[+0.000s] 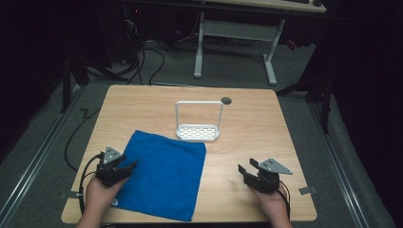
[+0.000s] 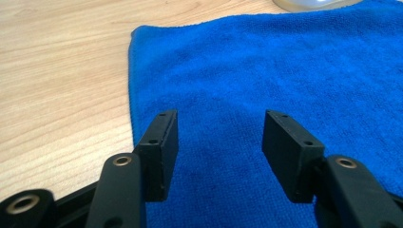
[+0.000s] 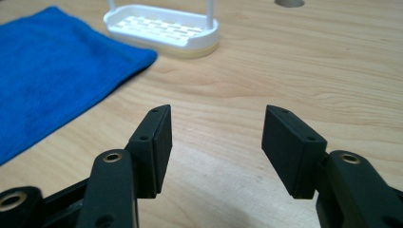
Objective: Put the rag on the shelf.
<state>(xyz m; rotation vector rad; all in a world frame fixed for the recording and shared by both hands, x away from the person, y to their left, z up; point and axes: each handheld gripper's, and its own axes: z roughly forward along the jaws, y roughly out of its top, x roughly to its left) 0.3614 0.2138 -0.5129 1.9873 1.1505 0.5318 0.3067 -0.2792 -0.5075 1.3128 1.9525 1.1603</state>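
Blue cloth (image 1: 164,178) lies spread flat on the tabletop (image 1: 247,128), over the left part of the near half, with its near edge reaching almost to the tabletop's near edge and its far right corner ending just short of a white rack (image 1: 198,131). The cloth sits slightly askew to the tabletop's edges, its far left corner pointing toward the far left.

The left gripper (image 1: 124,167) is held in a hand (image 1: 100,192) at the cloth's left edge, near the tabletop's near left corner. Its jaws stand wide apart with nothing clamped between them; in the left gripper view they hang over the cloth (image 2: 266,76) just inside its left border, with bare wood to the left.

The right gripper (image 1: 248,167) is held in the other hand (image 1: 272,202) over bare wood near the near right corner, well apart from the cloth. Its jaws are also spread wide and empty. In the right gripper view they look across the wood toward the rack (image 3: 161,29), with the cloth's corner (image 3: 57,71) at the left.

The rack stands around the middle of the tabletop, a slotted white base with a tall thin hoop rising upright from its two ends. A small round dark hole (image 1: 226,100) sits in the tabletop beyond the rack, near the far edge.
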